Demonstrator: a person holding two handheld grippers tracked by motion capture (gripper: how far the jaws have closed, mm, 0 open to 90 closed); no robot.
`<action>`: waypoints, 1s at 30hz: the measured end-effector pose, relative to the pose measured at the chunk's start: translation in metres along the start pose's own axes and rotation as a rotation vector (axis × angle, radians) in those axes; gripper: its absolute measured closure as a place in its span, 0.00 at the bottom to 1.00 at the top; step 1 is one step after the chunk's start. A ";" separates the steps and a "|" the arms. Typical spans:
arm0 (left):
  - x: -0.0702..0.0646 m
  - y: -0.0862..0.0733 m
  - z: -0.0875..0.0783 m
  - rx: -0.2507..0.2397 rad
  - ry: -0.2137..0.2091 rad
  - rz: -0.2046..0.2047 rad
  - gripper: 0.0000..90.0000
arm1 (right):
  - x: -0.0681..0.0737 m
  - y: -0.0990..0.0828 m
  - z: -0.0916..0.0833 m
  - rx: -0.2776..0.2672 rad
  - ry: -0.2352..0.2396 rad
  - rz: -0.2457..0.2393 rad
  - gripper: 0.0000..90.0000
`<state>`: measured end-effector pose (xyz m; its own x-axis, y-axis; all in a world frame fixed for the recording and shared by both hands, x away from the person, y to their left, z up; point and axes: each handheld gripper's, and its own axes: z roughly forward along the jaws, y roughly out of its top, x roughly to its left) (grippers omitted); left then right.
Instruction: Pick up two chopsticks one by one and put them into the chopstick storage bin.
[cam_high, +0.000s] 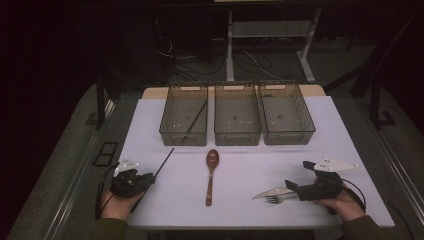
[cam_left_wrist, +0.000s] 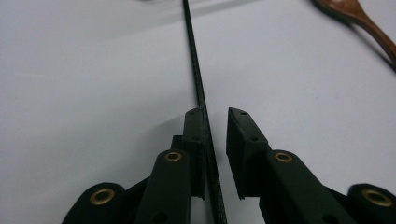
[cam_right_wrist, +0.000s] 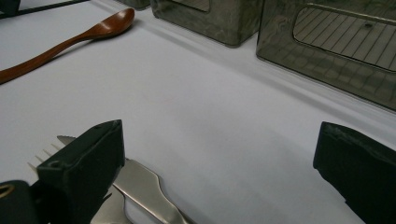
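The left tongs (cam_left_wrist: 215, 116) stood nearly closed around a black chopstick (cam_left_wrist: 200, 88) at the bench's (cam_high: 250, 200) near left, one pad touching it. The right tongs (cam_right_wrist: 219, 163) gaped wide over a fork (cam_right_wrist: 140, 186).

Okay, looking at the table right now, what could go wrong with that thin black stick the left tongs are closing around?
1. The black stick lies against one pad with a gap to the other, so it may roll or twist as the left tongs pinch it.
2. Held near one end, its long free end could swing into the wooden spoon or catch the left bin.
3. The right tongs stand open by the fork and knife and could nudge them.
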<state>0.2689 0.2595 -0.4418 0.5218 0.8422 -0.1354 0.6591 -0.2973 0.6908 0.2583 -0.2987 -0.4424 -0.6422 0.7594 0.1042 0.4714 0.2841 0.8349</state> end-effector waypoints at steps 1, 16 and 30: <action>0.000 0.000 0.000 0.009 0.003 -0.001 0.86 | 0.000 0.000 0.000 0.000 0.000 0.000 0.02; 0.000 0.002 0.002 0.029 0.020 -0.003 0.93 | 0.000 0.000 0.001 0.005 -0.003 -0.007 0.02; -0.003 0.006 0.002 0.056 0.032 0.011 0.94 | 0.001 0.000 0.001 0.012 -0.005 -0.013 0.02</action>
<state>0.2725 0.2541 -0.4390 0.5123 0.8524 -0.1045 0.6829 -0.3305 0.6515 0.2581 -0.2975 -0.4432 -0.6455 0.7584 0.0907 0.4703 0.3011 0.8295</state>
